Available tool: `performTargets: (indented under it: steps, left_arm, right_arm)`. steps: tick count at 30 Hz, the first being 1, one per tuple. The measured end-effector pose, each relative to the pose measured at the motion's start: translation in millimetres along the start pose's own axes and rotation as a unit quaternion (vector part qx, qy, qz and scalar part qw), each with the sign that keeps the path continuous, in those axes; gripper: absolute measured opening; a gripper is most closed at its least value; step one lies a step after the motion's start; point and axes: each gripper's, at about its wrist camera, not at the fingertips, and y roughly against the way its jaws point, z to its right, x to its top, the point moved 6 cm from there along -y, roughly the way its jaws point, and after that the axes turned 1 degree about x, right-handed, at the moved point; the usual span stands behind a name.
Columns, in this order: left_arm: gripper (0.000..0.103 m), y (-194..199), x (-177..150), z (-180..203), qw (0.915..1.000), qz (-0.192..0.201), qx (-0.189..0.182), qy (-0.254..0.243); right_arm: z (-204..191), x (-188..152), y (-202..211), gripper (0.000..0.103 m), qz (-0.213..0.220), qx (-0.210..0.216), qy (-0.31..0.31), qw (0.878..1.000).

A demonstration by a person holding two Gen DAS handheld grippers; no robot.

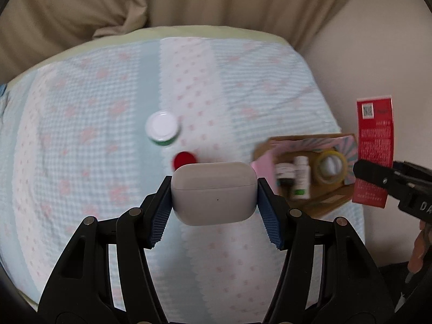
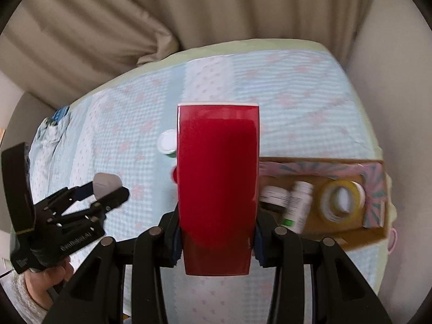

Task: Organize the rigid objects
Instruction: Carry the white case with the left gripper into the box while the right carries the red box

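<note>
My left gripper (image 1: pixel 214 197) is shut on a white earbud case (image 1: pixel 213 191) and holds it above the quilt; both also show in the right wrist view (image 2: pixel 108 186). My right gripper (image 2: pixel 217 232) is shut on a tall red box (image 2: pixel 217 183), held upright beside the cardboard box; the red box also shows in the left wrist view (image 1: pixel 374 151). The cardboard box (image 2: pixel 378 239) at the right holds a yellow tape roll (image 2: pixel 341 199), a white bottle (image 2: pixel 298 205) and a dark jar (image 2: pixel 274 197). A white-lidded green jar (image 1: pixel 162 128) and a red cap (image 1: pixel 185 160) lie on the quilt.
The bed carries a pale blue quilt with pink flowers (image 1: pixel 94 135). Beige curtains (image 1: pixel 189 0) hang behind it. A wall (image 1: pixel 364 54) runs along the bed's right side. A blue-and-white cloth (image 2: pixel 51 129) lies at the bed's far left edge.
</note>
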Motion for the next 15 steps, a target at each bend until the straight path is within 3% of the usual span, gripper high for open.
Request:
performTargets:
  steps: [7, 15]
  left_arm:
    - [0.057, -28, 3, 73, 0.9996, -0.015, -0.016, -0.019]
    - [0.057, -86, 0, 141, 0.9969, -0.057, -0.005, -0.055]
  right_arm:
    - [87, -20, 16, 0.038, -0.006, -0.029, -0.033, 0.999]
    - [166, -32, -10, 0.038, -0.035, -0.02, -0.064, 0.997]
